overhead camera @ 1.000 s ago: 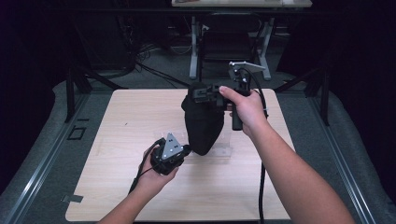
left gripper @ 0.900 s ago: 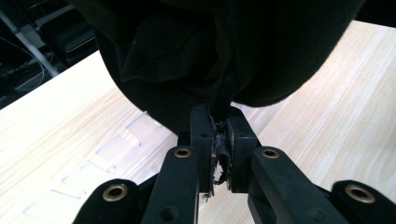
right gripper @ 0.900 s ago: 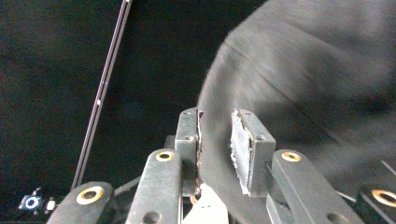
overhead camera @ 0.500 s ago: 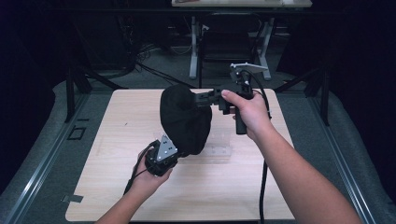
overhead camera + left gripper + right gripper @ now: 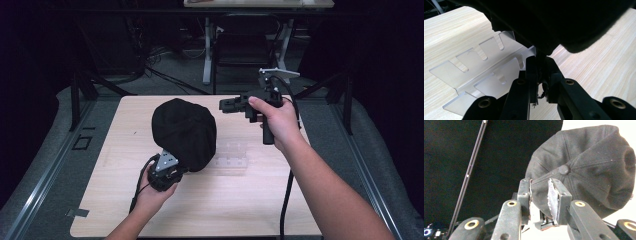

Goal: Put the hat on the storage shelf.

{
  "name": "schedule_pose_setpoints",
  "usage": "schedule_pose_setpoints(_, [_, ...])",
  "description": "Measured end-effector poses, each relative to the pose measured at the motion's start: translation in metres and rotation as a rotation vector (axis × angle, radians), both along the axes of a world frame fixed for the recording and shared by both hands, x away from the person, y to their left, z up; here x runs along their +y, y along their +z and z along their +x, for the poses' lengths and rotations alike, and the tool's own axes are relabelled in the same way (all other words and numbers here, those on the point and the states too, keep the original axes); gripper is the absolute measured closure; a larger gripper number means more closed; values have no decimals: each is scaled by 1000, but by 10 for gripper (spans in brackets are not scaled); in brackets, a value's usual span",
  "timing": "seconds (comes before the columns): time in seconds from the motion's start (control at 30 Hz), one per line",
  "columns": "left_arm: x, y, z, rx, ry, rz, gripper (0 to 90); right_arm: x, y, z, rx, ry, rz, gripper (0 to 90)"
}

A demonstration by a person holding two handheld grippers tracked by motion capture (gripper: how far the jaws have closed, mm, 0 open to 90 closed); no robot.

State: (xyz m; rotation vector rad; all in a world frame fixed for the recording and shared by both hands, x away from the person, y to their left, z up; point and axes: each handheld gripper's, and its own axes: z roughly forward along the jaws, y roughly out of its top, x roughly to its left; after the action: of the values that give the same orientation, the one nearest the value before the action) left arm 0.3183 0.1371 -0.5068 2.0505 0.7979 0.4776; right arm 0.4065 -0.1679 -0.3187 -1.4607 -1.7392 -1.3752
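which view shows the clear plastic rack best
The left gripper view: the clear plastic rack lies close, with its slots and folded edges plain on the table. The high view shows it small and faint beside the black cap. In the right gripper view I cannot make it out.

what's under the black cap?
The clear plastic rack lies on the table partly beneath the black cap, held by the left hand-held gripper. The rack's far end is covered by the cap.

A black cap (image 5: pixel 184 132), a clear plastic rack (image 5: pixel 231 155), a pale wood-grain table (image 5: pixel 240 205).
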Motion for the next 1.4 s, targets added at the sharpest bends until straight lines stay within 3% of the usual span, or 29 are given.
schedule_pose_setpoints(0.03, [-1,0,-3,10,39,-13,833,-1,0,0,-3,1,-6,719])
schedule_pose_setpoints(0.27, [6,0,-5,22,60,10,707,-8,2,-3,-10,-17,-30,719])
schedule_pose_setpoints(0.43, [18,-4,-7,33,76,-5,564,-12,3,-4,-17,-33,-55,718])
schedule_pose_setpoints(0.47, [23,-6,-8,46,82,-35,544,-14,3,-5,-23,-35,-66,716])
schedule_pose_setpoints(0.53, [30,-7,-10,43,94,-47,510,-16,3,-5,-27,-42,-78,715])
schedule_pose_setpoints(0.67, [41,-7,-13,39,114,-53,498,-20,3,-6,-34,-55,-99,715])
schedule_pose_setpoints(0.83, [63,-10,-20,61,164,-69,480,-28,3,-10,-47,-68,-136,707])
schedule_pose_setpoints(1.0, [78,-19,-25,66,201,-99,475,-32,5,-13,-59,-75,-151,693])
schedule_pose_setpoints(1.03, [86,-28,-27,60,222,-118,476,-33,6,-16,-67,-81,-170,692])
schedule_pose_setpoints(1.07, [86,-28,-27,60,222,-118,477,-33,6,-16,-67,-81,-170,692])
schedule_pose_setpoints(1.1, [93,-36,-26,72,235,-99,480,-34,6,-18,-82,-83,-198,692])
schedule_pose_setpoints(1.13, [93,-36,-26,72,235,-99,480,-34,6,-18,-82,-83,-198,692])
schedule_pose_setpoints(1.17, [96,-38,-25,86,231,-73,480,-35,5,-21,-98,-89,-246,692])
schedule_pose_setpoints(1.23, [102,-40,-24,80,249,-78,479,-36,4,-22,-103,-93,-260,690])
schedule_pose_setpoints(1.3, [106,-41,-24,108,277,-137,473,-39,3,-27,-116,-98,-288,686])
schedule_pose_setpoints(1.4, [105,-43,-23,113,280,-135,463,-43,1,-30,-125,-106,-302,681])
